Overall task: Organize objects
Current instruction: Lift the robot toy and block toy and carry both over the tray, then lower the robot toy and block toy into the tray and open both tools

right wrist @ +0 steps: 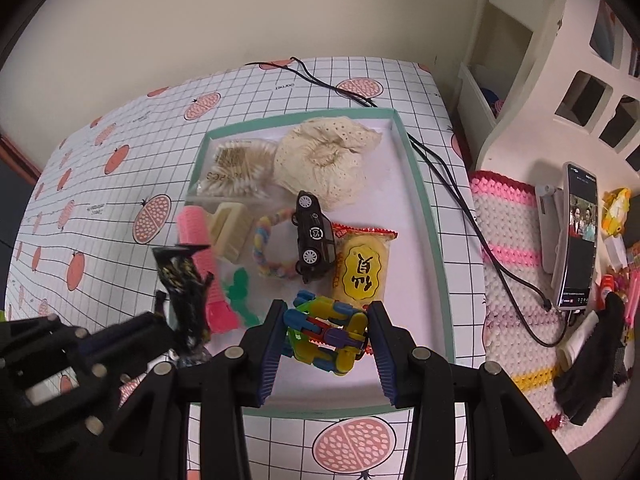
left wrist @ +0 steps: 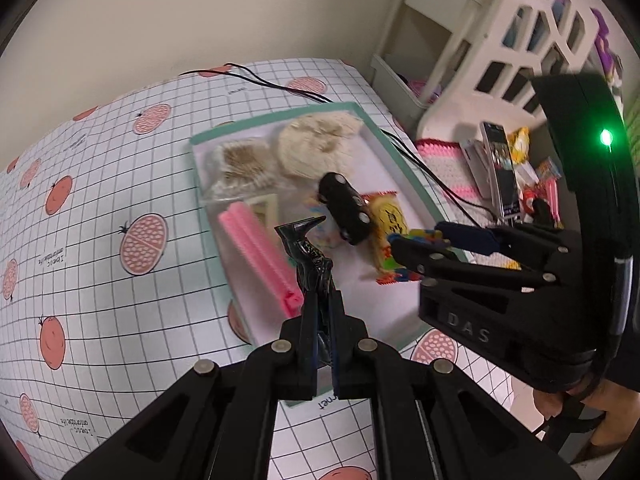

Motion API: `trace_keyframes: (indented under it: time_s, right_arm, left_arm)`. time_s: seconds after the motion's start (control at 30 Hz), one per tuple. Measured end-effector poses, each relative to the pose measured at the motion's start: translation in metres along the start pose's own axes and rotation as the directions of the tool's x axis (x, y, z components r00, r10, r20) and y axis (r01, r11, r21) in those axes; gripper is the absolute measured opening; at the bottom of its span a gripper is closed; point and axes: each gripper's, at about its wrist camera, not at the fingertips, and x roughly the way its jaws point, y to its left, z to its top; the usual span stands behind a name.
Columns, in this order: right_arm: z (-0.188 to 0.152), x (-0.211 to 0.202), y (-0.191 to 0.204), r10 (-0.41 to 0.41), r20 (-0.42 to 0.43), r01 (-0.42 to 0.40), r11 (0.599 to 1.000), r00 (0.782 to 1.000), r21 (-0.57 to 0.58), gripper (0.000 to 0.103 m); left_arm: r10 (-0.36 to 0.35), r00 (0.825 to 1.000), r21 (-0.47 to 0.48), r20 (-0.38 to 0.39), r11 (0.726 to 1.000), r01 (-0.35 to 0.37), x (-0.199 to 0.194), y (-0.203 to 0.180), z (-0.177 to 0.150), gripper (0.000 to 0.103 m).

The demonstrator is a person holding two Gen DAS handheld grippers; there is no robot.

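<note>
A teal-rimmed tray [right wrist: 424,200] on the table holds a cream cloth [right wrist: 324,164], a bag of cotton swabs [right wrist: 232,172], a pink roller [right wrist: 200,256], a black toy car [right wrist: 314,240] and a yellow snack packet [right wrist: 362,268]. My left gripper [left wrist: 324,308] is shut on a black foil wrapper [left wrist: 306,248], seen also in the right wrist view [right wrist: 182,284], above the tray's left side. My right gripper [right wrist: 326,340] is shut on a multicoloured plastic toy [right wrist: 324,336] over the tray's near end.
The tray also holds a cream block [right wrist: 230,232], a pastel bracelet [right wrist: 266,252] and a green piece [right wrist: 240,292]. Black cables [right wrist: 452,184] run along the tray's right edge. A phone [right wrist: 578,236] on a stand, a crocheted mat [right wrist: 516,264] and a white shelf [right wrist: 552,80] are to the right.
</note>
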Motion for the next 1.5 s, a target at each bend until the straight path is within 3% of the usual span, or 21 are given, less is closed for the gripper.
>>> trace_keyframes:
  time_s: [0.47, 1.5]
  right_arm:
    - [-0.003, 0.012, 0.002, -0.011, -0.041, 0.01, 1.0, 0.999, -0.012, 0.044]
    - [-0.014, 0.046, 0.018, -0.044, -0.149, 0.033, 0.997, 0.988, -0.075, 0.044]
  left_arm:
    - [0.017, 0.999, 0.007, -0.041, 1.0, -0.017, 0.017, -0.011, -0.004, 0.005]
    - [0.102, 0.989, -0.028, -0.102, 0.994, -0.106, 0.033, 0.013, -0.004, 0.007]
